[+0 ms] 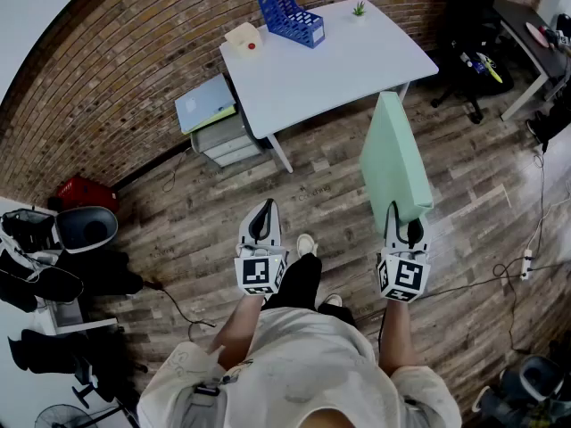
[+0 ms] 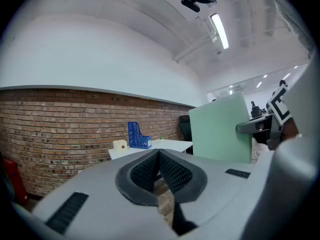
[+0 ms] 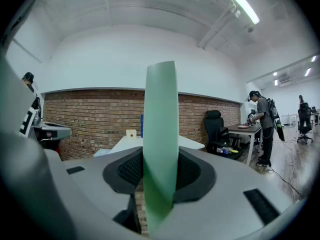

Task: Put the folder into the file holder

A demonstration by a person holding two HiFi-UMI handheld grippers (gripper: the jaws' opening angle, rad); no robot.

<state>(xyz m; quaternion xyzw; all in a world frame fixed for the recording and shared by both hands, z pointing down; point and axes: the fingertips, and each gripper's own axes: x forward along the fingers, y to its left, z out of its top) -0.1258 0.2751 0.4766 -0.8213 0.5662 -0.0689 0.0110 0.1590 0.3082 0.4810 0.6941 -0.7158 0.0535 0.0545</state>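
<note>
Room with brick wall (image 1: 116,69) and wood floor (image 1: 214,230): the right gripper (image 1: 403,228) clamps the green folder (image 1: 394,159) on edge, well short of the white table (image 1: 357,65) bearing the blue file holder (image 1: 287,9) — the left gripper (image 1: 261,219) is closed, empty.

Open floor (image 1: 330,194) to table (image 1: 357,61); box (image 1: 243,36) just beside file holder (image 1: 287,12).
</note>
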